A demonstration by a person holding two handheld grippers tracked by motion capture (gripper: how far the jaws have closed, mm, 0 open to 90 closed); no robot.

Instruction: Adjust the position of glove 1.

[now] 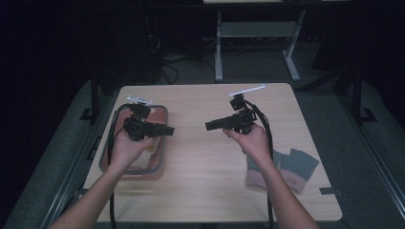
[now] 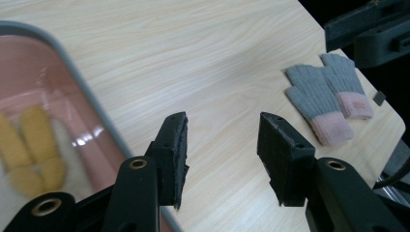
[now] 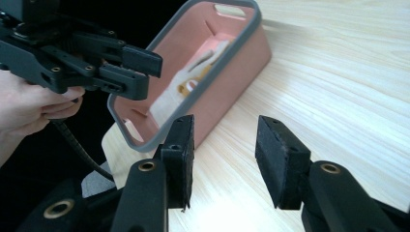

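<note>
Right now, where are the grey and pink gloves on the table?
In the high view, the gloves lie flat near the table's front right corner, beside the person's right forearm, far from the pink bin on the left.

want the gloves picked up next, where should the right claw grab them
Take the gloves at the pink cuffs, coming straight down from above. They lie flat, side by side near the table edge, so one pinch across both thicker cuffs would probably lift the pair.
</note>
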